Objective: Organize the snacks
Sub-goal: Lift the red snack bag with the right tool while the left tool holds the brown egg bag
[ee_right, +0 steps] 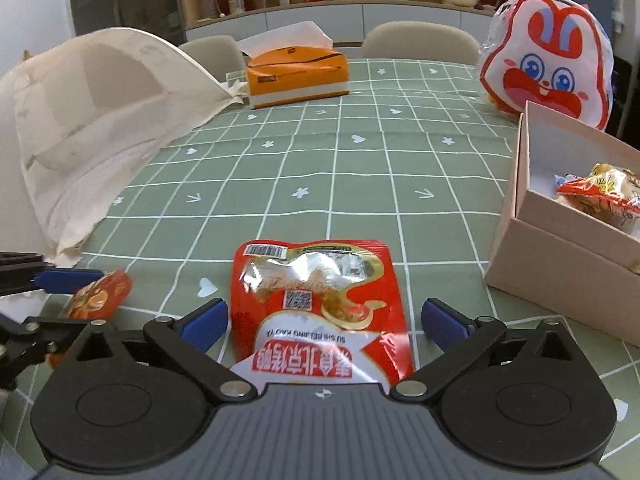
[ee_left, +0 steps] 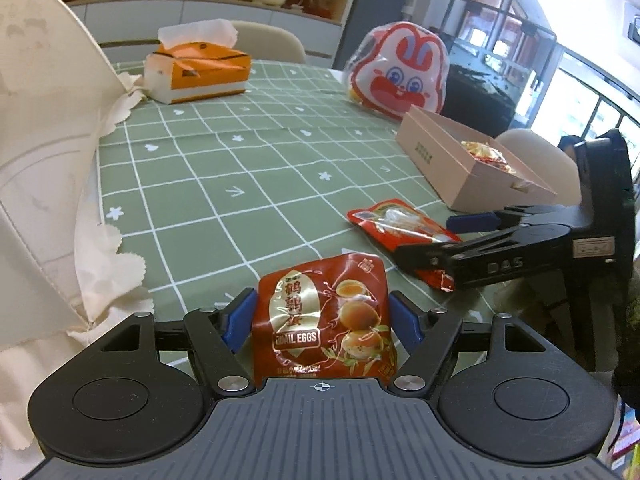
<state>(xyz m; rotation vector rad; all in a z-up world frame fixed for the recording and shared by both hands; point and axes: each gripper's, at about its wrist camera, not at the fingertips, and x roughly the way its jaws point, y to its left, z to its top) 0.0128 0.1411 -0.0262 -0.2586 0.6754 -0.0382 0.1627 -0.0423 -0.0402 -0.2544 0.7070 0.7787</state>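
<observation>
My left gripper (ee_left: 322, 320) is shut on a red quail-egg packet (ee_left: 324, 316), its blue pads pressed to both sides. It also shows at the left of the right wrist view (ee_right: 96, 296). My right gripper (ee_right: 324, 320) is open around a red roast-duck packet (ee_right: 320, 304) that lies flat on the green checked tablecloth (ee_right: 320, 160); the pads stand clear of its edges. That packet shows in the left wrist view (ee_left: 400, 228) under the right gripper (ee_left: 452, 236). A pink open box (ee_right: 560, 240) holding snack packets (ee_right: 600, 196) sits to the right.
An orange tissue box (ee_left: 200, 72) stands at the far side of the table. A rabbit-face bag (ee_left: 400, 68) sits behind the pink box (ee_left: 460, 160). A cream cloth (ee_left: 48, 160) hangs at the left. Chairs stand beyond the table.
</observation>
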